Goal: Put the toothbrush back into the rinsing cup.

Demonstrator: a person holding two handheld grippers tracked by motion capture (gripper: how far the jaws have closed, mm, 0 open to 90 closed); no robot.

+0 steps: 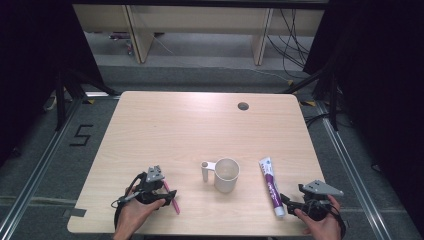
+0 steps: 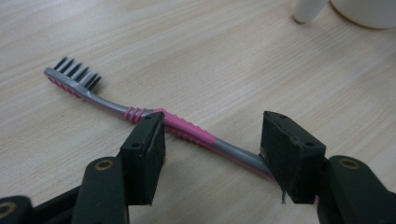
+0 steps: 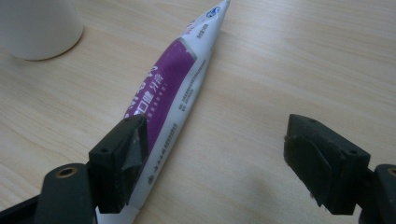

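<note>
Toothbrush between wide-open left tongs — toothpaste beside gaping right tongs, ungripped.

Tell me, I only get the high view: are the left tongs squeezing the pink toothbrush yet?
Observer: No. In the left gripper view the left tongs stand open, one jaw on each side of the toothbrush handle, which lies flat on the table.
Operator: What colour are its bristles?
Observer: Black, at the end away from the tongs.
Operator: And the right tongs?
Observer: Open too. The toothpaste tube lies against one jaw, not centred in the gap.
</note>
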